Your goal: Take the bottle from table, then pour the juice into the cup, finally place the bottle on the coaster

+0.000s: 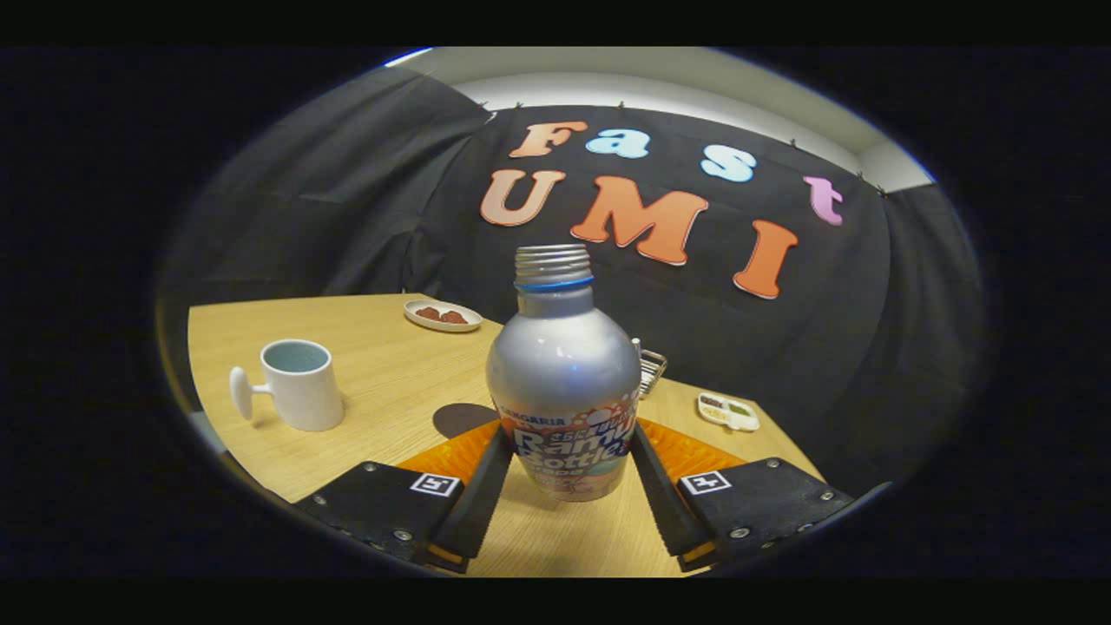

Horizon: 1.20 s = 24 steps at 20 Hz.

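My claw [568,447] pinches the bottle [564,382] at frame centre, low on its body, upright and uncapped. The cup [299,384] waits at left, the coaster [460,419] just behind.

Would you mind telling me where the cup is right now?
In the gripper view, the cup stands on the table, beyond the gripper and left of the bottle, apart from it.

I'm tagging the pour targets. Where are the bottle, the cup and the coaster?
bottle [562,382]: gripper view, silver shoulder, between the fingers.
cup [301,391]: gripper view, white side wall below the rim.
coaster [462,419]: gripper view, bare dark top left of the bottle.
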### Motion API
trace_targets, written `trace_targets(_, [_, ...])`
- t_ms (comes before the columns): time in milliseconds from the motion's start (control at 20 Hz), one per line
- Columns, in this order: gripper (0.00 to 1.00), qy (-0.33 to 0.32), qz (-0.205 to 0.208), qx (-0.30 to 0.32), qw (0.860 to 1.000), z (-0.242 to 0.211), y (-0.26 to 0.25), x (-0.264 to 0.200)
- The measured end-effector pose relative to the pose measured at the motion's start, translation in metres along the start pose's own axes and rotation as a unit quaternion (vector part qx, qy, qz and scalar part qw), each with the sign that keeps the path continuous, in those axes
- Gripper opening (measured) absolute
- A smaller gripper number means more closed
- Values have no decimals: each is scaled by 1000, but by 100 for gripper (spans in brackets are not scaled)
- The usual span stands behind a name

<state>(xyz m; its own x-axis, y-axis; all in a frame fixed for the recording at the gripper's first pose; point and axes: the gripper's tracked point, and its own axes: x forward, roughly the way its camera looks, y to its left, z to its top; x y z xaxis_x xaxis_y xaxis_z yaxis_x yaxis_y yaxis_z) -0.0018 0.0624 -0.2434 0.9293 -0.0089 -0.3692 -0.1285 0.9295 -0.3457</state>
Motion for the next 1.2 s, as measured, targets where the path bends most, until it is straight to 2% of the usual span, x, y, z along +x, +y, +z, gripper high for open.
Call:
trace_targets(350, [78,-29,0,-122,992,21,32,8])
trace_targets(700, [77,-32,-6,-184,982,24,49,21])
trace_targets(900, [77,-47,-35,-256,965,33,51,20])
trace_targets(1200, [77,-67,-52,-327,941,43,64,25])
